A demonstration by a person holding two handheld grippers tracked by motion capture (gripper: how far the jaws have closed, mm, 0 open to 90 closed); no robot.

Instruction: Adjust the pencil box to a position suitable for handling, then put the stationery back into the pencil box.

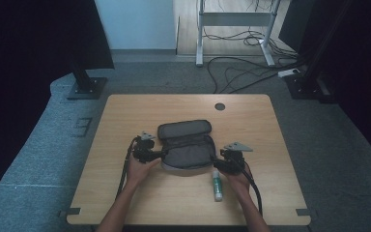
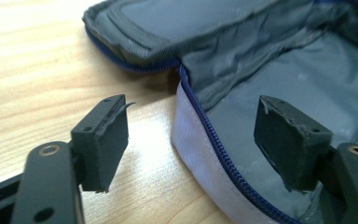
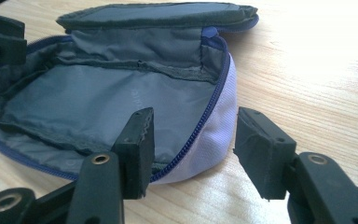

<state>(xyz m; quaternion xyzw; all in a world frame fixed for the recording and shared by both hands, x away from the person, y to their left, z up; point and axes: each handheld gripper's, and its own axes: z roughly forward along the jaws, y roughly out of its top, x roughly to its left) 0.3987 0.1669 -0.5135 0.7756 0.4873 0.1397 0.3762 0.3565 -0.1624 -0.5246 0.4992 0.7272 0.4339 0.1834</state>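
Note:
A zip pouch (image 1: 186, 145) lies open in the middle of the table, its lid folded back toward the far side. It has a grey lining (image 3: 107, 98), a blue zipper and a pale outer wall (image 2: 200, 149). My left gripper (image 1: 163, 153) is open at the pouch's left end. In the left gripper view its jaws (image 2: 191, 140) stand apart on either side of the zipped rim, one outside and one over the lining, without touching it. My right gripper (image 1: 216, 159) is open at the pouch's right end, and its jaws (image 3: 193, 149) straddle the rim in the same way.
A green and white tube (image 1: 217, 186) lies on the wooden table (image 1: 125, 111) just in front of the right gripper. A round cable hole (image 1: 220, 106) sits near the far edge. Beyond the table are stand feet, desk legs and loose cables on the floor.

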